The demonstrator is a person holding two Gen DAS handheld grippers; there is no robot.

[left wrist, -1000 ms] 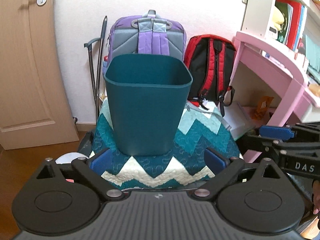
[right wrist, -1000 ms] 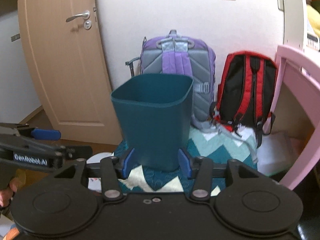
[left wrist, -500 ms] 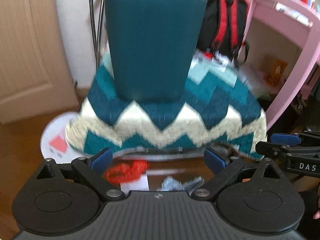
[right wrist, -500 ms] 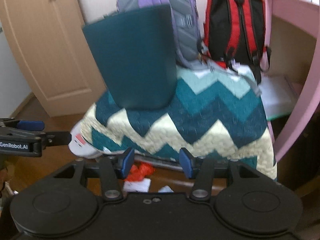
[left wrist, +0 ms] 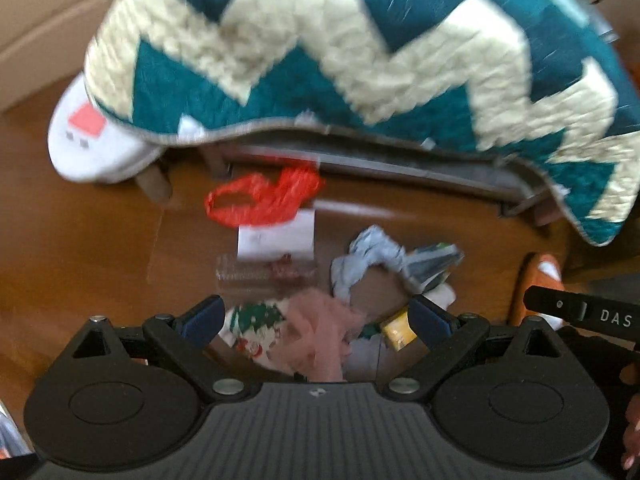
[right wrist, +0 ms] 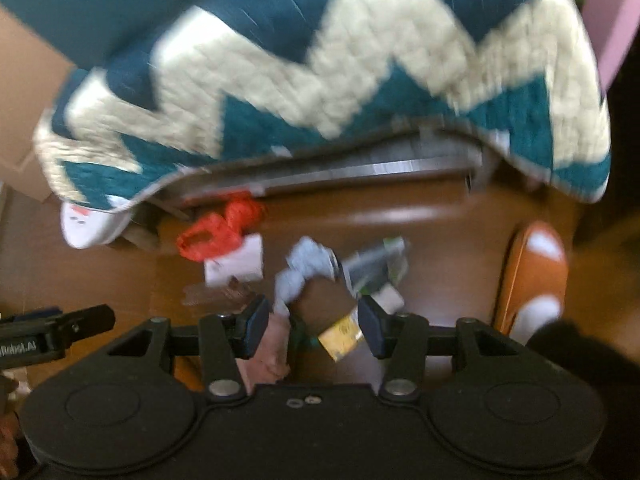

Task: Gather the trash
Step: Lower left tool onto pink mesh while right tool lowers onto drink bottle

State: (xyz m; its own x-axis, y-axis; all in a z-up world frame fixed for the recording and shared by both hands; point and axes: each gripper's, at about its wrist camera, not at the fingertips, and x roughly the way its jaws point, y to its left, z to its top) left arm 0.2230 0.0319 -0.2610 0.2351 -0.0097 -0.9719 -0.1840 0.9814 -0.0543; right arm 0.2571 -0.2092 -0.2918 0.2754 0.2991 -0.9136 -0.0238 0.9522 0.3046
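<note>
Loose trash lies on the wooden floor below both grippers: a red net bag, a white card, crumpled pale blue paper, a silver-green wrapper, a pink cloth and a yellow packet. My left gripper points down over the pile, open and empty. My right gripper hangs open over the yellow packet, gripping nothing. The teal bin shows only as a blur at top left.
A teal and cream zigzag quilt drapes over a low stand just beyond the trash. A white round object with a red patch sits at its left. A person's foot in an orange slipper stands at the right.
Both grippers dropped and tipped downward, from facing the bin on the quilt to looking at the floor. The bin and backpacks slid out of the top; the trash pile came into view.
</note>
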